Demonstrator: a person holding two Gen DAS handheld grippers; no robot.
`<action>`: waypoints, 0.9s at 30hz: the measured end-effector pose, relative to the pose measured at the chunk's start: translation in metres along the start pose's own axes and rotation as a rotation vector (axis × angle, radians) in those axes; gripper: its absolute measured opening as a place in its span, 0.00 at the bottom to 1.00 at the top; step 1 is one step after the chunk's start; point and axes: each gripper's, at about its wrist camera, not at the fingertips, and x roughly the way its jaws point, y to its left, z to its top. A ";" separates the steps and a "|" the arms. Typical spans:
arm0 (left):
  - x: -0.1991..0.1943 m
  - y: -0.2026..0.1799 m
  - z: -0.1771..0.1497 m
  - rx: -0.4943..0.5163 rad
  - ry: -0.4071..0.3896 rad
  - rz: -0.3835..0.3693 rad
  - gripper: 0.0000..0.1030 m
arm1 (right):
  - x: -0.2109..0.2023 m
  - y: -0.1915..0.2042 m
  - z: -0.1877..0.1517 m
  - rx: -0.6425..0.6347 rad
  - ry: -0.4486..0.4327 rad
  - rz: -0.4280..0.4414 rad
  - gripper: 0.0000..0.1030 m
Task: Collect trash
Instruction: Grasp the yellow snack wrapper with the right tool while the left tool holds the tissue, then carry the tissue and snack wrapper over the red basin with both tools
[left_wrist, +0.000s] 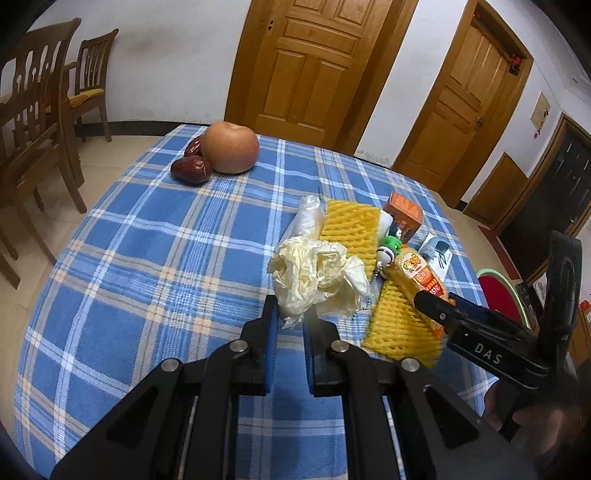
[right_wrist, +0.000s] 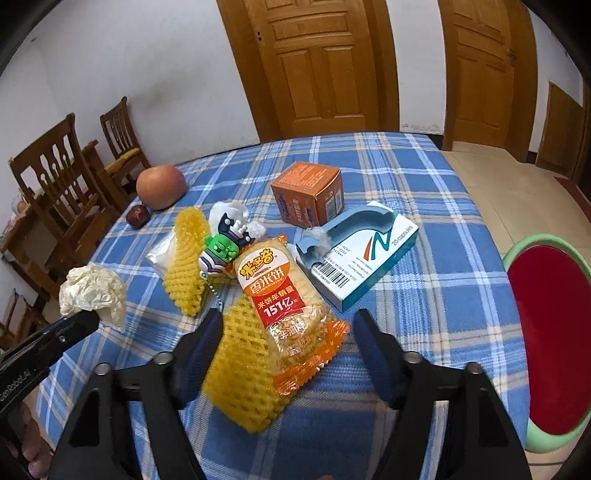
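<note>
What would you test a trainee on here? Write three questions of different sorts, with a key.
1. True or false: the left tool is clamped on the crumpled cream bag.
2. Which thing lies between the open fingers of the right tool? A) the orange box. B) the snack packet on yellow foam netting. C) the capsule box.
3. Which round fruit do the red dates sit beside?

Key: 1 true. 2 B. 3 the apple.
</note>
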 end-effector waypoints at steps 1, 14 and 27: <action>0.001 0.000 0.000 -0.001 0.002 0.000 0.11 | 0.002 0.001 0.000 -0.003 0.005 -0.002 0.58; -0.004 -0.012 -0.002 0.026 -0.008 -0.004 0.11 | -0.024 -0.004 -0.014 0.014 -0.042 0.015 0.40; -0.016 -0.037 -0.005 0.069 -0.016 -0.053 0.11 | -0.084 -0.028 -0.035 0.096 -0.148 0.061 0.39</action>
